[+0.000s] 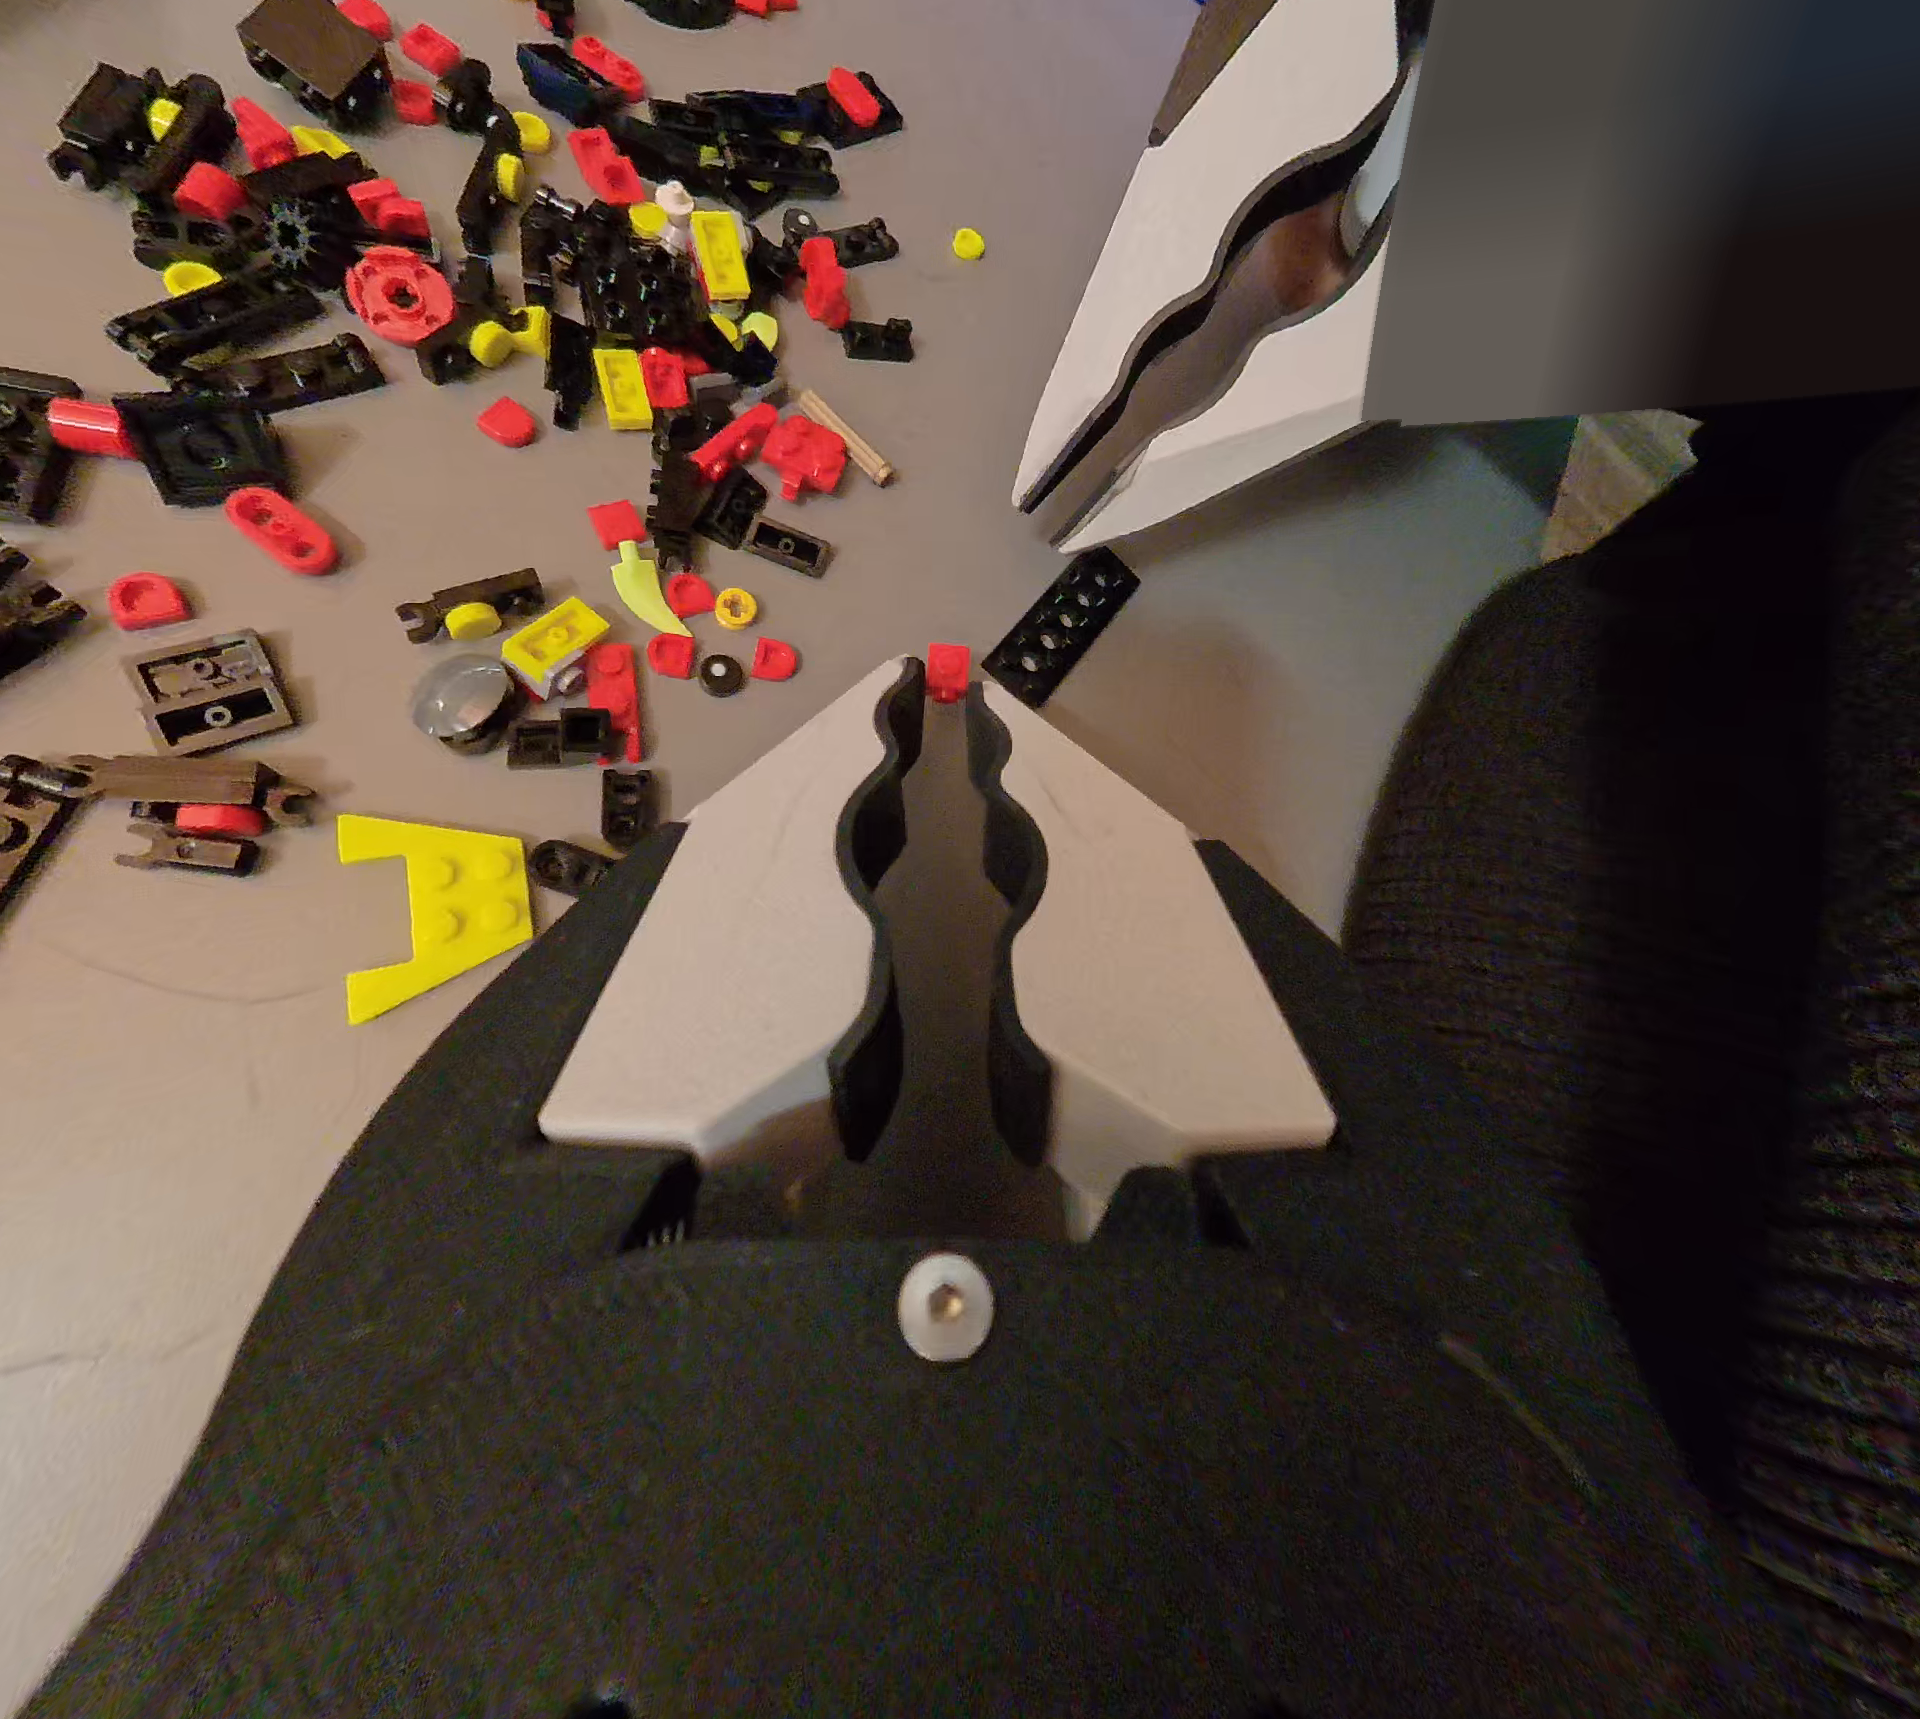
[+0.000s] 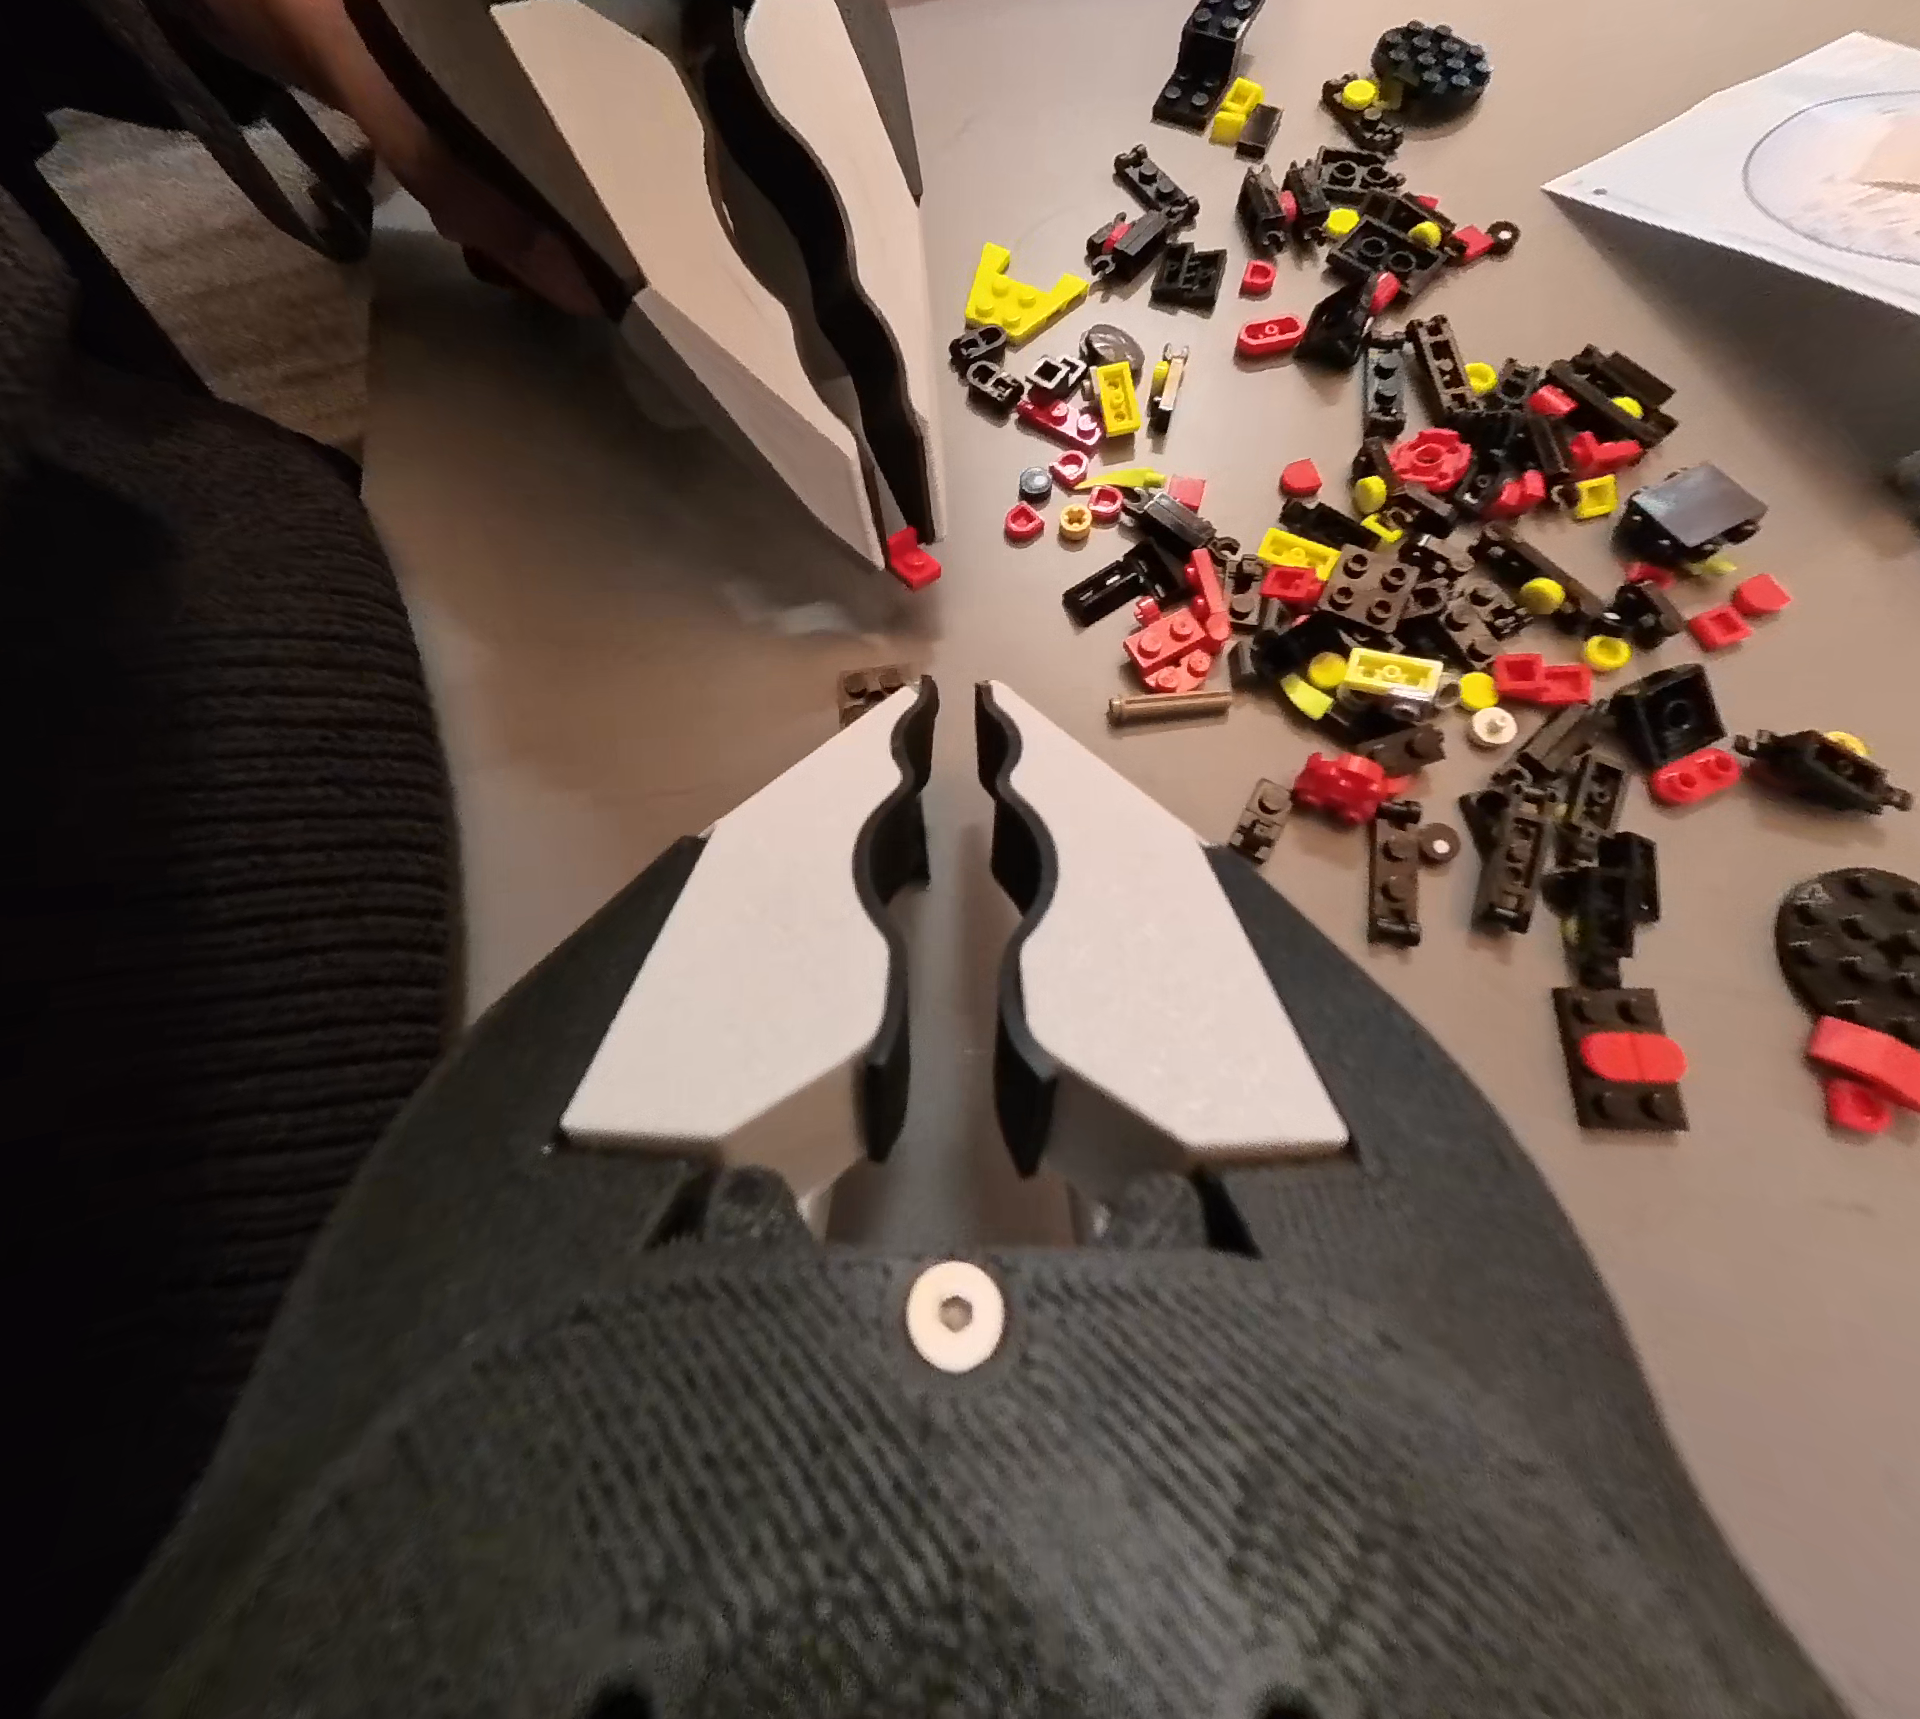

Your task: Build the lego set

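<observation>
Left gripper [image 1: 943,682]: pinches small red bracket piece [image 1: 948,670] at its fingertips. Right gripper [image 2: 951,698]: slightly parted, empty, over black plate [image 1: 1062,625]. Advice: steady the plate, align studs, press squarely.

Between the left claw [image 1: 940,682] and the right claw [image 2: 951,698] lies a bare strip of grey table [image 1: 1247,630], holding only a black holed plate [image 1: 1060,625] just beside both tips. On the far side of the left claw, the spread of loose bricks [image 1: 520,298] crowds the table. A yellow wedge plate [image 1: 436,916] lies close beside its body. A dark knitted sleeve [image 1: 1662,942] blocks the near side.
</observation>
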Motion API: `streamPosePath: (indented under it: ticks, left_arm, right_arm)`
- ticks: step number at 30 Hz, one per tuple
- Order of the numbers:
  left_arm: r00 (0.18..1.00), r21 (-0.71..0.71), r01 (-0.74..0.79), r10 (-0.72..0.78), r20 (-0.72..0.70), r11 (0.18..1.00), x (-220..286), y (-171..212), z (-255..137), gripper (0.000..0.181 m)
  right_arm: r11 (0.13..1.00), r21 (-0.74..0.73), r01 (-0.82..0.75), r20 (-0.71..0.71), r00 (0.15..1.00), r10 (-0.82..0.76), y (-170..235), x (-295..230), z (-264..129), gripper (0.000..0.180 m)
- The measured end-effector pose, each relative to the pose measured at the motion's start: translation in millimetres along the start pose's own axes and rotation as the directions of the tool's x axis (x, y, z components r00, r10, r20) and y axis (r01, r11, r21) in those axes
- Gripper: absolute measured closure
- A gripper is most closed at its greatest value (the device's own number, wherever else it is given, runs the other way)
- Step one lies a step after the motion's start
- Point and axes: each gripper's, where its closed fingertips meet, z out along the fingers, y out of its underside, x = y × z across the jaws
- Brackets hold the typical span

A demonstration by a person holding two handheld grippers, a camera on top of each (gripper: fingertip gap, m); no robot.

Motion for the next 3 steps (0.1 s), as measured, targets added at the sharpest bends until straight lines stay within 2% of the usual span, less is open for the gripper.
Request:
streamPosePath:
  ticks: [3]
  left_arm:
    - [1.0, 0.003, 0.012, -0.012, -0.003, 1.0, -1.3, -0.3, -0.1, 0.175]
  right_arm:
    - [1.0, 0.003, -0.011, 0.003, 1.0, 0.011, 0.1, 1.5, 0.4, 0.174]
